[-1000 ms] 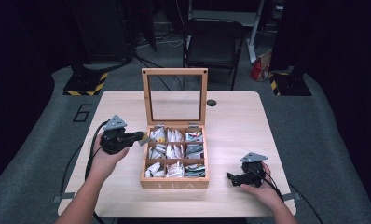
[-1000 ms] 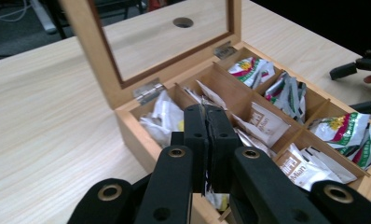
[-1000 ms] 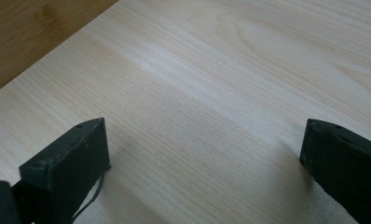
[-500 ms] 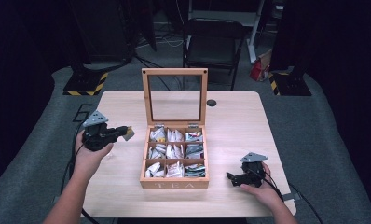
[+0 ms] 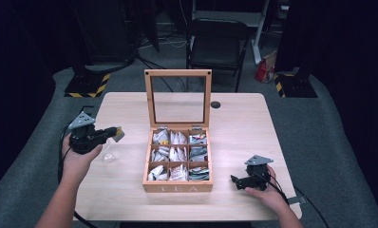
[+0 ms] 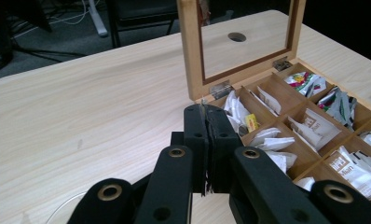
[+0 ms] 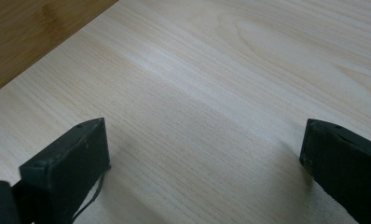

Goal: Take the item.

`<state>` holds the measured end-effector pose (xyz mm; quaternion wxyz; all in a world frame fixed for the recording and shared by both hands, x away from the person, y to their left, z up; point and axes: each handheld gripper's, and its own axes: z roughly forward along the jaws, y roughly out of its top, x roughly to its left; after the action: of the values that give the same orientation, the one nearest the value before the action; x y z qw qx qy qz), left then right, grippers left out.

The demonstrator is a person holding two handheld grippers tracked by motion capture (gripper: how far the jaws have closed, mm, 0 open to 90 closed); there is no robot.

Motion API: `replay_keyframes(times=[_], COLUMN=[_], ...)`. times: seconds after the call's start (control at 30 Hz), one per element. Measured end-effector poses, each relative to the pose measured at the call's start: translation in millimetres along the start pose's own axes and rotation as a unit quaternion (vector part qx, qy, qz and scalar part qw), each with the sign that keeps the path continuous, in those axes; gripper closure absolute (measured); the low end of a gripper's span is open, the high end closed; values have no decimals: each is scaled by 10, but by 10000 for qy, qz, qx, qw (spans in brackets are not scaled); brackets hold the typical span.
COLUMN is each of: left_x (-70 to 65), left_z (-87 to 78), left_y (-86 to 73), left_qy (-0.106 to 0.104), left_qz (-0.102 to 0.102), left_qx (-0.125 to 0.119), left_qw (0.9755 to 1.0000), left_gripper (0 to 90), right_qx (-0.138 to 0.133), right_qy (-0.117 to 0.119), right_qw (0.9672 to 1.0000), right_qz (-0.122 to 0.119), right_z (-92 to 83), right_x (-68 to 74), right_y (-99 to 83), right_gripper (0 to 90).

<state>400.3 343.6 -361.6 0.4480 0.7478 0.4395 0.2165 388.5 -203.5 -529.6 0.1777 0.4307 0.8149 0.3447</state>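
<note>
L claw (image 5: 112, 135), left-centre of the high view, is clamped on a tea bag packet (image 5: 117, 133) and holds it over the desk (image 5: 130, 109), well apart from the tea box (image 5: 177, 186) at frame centre. In the left gripper view the jaws stand pressed together w/ a thin paper edge (image 6: 205, 144) pinched between them. Just below the claw in the high view sits a small clear dish or glass (image 5: 107, 155); can't tell which.

Step in hand, prob.: carrying one packet out of the box toward that clear vessel. Next move calls for lowering over it, then easing the jaws apart so the packet drops in, not beside it.

R claw (image 5: 235, 182), lower right of the high view, rests on the desk beside the box, jaws spread wide w/ nothing between them; right gripper view shows bare wood between the two.

Box: wooden, glass-pane lid (image 5: 178, 99) standing upright, nine compartments in a 3x3 grid, all w/ packets, white, brown-labelled and some green/red ones at the right column.
</note>
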Motion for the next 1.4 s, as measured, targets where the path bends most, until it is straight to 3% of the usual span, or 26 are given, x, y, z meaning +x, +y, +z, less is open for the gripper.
replay_keyframes(times=[0.77, 1.4], left_x=[271, 443], left_z=[-132, -109], left_y=[-128, -316], left_qy=[322, 542], left_qz=[-301, -547], left_qx=[-21, 13], left_qw=[9990, 9970], left_gripper=[884, 884], right_qx=[-1, -1], right_qy=[-1, -1], right_qw=[10000, 10000], right_qz=[-1, 0], right_z=[0, 0], right_x=[0, 0], right_y=[0, 0], right_gripper=[5, 5])
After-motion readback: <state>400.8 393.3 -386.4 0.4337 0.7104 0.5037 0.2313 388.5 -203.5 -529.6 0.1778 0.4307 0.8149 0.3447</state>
